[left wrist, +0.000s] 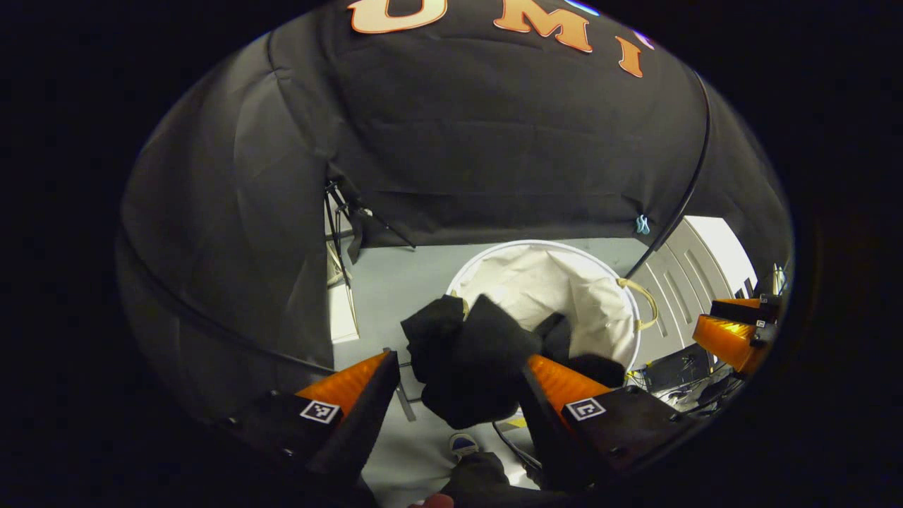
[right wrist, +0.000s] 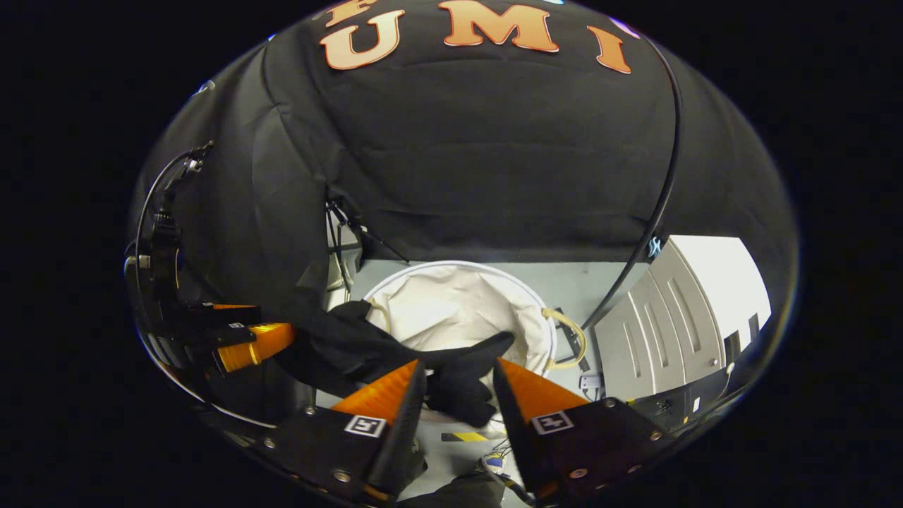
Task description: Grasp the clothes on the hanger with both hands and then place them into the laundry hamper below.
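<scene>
I'm holding crumpled black clothes (left wrist: 469,363) bunched between both tongs, left (left wrist: 462,384) and right (right wrist: 458,388), lower centre, above the white hamper (right wrist: 458,310).

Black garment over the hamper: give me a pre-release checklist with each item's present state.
1. Left gripper has hold of the black garment: cannot tell; cloth sits between wide-set fingers.
2. Right gripper has hold of it: cannot tell; the cloth bunches between its fingers.
3. Laundry hamper below the garment: ok in both views.
4. Hamper mouth open, white liner unobstructed: ok.
5. Garment off the hanger: cannot tell.
6. Garment wholly over the opening: not ok; in the right gripper view part stretches past the rim toward the left gripper.
</scene>
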`<state>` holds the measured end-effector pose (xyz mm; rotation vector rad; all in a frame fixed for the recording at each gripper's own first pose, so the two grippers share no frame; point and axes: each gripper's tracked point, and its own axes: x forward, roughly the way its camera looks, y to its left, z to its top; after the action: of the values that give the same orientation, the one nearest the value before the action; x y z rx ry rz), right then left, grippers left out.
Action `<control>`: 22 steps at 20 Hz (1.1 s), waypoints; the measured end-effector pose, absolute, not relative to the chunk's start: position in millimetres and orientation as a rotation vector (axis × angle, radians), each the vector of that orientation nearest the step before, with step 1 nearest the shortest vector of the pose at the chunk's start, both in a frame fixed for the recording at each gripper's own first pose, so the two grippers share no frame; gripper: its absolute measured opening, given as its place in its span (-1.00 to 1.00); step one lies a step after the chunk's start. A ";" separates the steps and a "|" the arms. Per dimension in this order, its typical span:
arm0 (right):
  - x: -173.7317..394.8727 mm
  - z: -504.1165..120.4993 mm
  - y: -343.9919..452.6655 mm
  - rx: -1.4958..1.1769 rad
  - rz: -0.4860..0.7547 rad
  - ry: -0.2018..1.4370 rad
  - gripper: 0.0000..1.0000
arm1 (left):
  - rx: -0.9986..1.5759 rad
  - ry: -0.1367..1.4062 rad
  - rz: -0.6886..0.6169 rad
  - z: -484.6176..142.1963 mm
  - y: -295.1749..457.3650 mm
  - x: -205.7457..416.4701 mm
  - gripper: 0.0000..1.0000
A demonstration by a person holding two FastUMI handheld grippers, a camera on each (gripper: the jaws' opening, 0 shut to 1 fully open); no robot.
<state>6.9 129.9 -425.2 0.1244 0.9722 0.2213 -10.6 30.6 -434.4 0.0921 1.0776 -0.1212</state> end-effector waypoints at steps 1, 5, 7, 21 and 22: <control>2.2 -427.6 129.8 0.128 0.219 0.986 0.40 | 0.104 1.065 -0.114 -432.6 34.3 -10.1 1.00; -12.7 -429.9 126.4 0.162 0.204 1.008 0.74 | 0.084 1.019 -0.123 -416.6 33.1 -9.1 1.00; -12.7 -426.4 121.5 0.158 0.190 0.993 0.75 | 0.085 0.991 -0.117 -408.1 36.9 -7.6 1.00; -8.9 -264.4 76.5 0.102 0.173 0.635 0.74 | 0.038 0.631 -0.043 -244.2 27.6 1.5 0.99; -8.4 -245.0 72.9 0.095 0.175 0.599 0.74 | 0.037 0.597 -0.037 -226.2 27.7 -1.6 0.99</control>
<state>-8.4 72.9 -245.0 0.0950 0.5991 0.1754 -1.6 27.7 -226.2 0.0366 0.5967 -0.0368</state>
